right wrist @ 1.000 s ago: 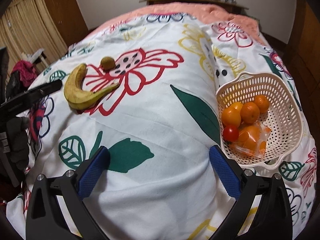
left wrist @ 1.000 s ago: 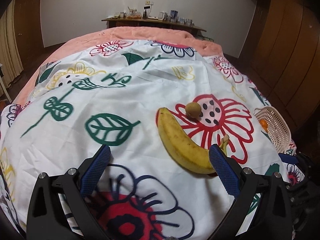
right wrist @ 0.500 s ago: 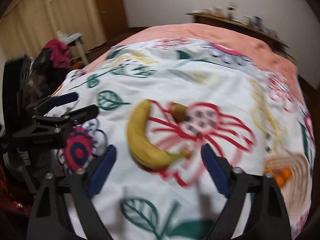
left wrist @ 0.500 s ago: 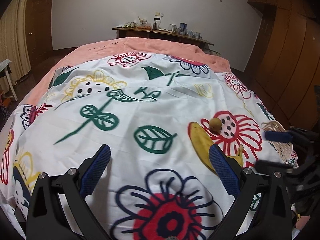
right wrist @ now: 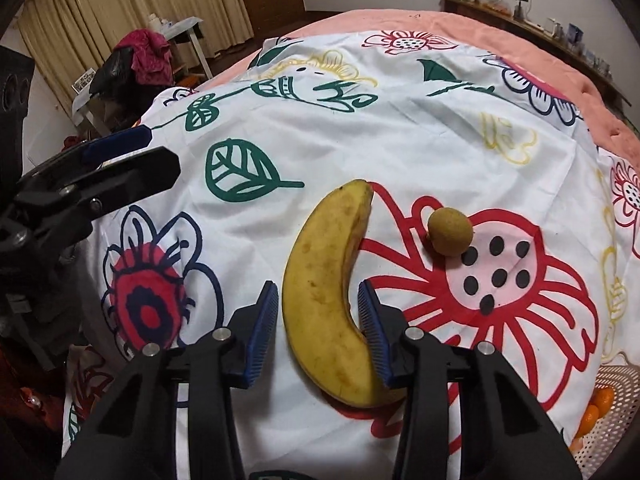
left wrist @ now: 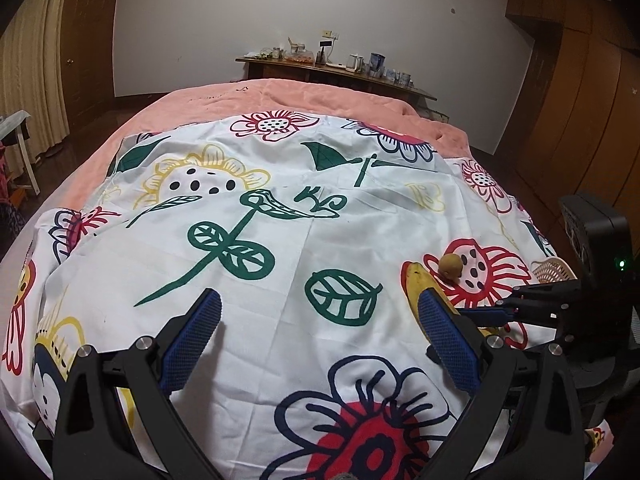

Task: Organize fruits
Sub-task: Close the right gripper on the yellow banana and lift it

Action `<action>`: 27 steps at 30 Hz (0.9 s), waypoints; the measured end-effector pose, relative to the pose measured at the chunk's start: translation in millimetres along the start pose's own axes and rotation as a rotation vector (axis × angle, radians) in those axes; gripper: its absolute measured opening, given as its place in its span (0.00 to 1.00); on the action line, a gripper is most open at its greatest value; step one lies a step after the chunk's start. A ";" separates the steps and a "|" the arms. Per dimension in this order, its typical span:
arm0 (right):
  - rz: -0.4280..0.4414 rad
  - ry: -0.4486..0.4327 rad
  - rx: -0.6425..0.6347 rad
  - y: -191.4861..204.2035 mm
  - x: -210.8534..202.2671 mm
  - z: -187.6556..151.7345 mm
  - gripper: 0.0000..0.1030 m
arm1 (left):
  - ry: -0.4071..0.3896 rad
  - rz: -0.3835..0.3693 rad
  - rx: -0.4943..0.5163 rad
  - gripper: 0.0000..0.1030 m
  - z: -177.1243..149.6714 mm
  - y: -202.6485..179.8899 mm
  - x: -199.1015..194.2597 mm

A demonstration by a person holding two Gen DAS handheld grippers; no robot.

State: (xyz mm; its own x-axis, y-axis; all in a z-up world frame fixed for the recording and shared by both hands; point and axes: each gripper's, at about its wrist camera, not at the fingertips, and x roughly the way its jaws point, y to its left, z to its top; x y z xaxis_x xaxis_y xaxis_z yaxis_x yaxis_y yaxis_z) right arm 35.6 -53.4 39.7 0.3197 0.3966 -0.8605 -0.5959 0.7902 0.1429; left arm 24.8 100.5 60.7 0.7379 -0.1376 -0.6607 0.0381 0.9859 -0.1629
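A yellow banana (right wrist: 320,300) lies on the flowered bed sheet (right wrist: 400,140), with a small round brown fruit (right wrist: 450,231) just beyond it. My right gripper (right wrist: 318,292) straddles the banana's lower half and its jaws are closing. The right pad meets the inner curve and the left pad stands a sliver off the peel. In the left wrist view the banana (left wrist: 416,280) and the brown fruit (left wrist: 451,266) sit at the right, beside the right gripper (left wrist: 520,308). My left gripper (left wrist: 318,304) hovers open over bare sheet, holding nothing.
A white plastic basket (right wrist: 616,392) with oranges (right wrist: 600,404) sits at the bed's right edge, its rim (left wrist: 550,272) also showing in the left wrist view. A pink blanket (left wrist: 320,96) covers the far end. A cluttered shelf (left wrist: 332,64) lines the back wall.
My right gripper swung from beside the basket over to the banana and its jaws narrowed around it. The left gripper drew away to the left, so the banana slid to its right edge.
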 end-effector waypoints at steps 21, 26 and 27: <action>0.042 -0.190 0.166 -22.9 -55.6 -23.9 0.31 | 0.023 -0.001 0.062 0.97 13.7 -33.5 17.8; 0.023 -0.263 0.257 -47.6 -82.5 -38.3 0.31 | 0.038 -0.025 0.088 0.97 17.4 -48.9 30.4; 0.020 -0.275 0.272 -52.4 -87.7 -41.5 0.31 | 0.043 -0.030 0.096 0.97 18.0 -52.2 32.7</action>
State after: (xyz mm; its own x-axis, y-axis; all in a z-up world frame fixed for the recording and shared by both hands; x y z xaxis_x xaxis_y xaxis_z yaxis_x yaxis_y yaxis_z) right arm 8.2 -148.9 87.4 0.5181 0.4944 -0.6980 -0.3987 0.8615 0.3143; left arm 59.1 46.3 60.8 0.7057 -0.1695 -0.6879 0.1261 0.9855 -0.1134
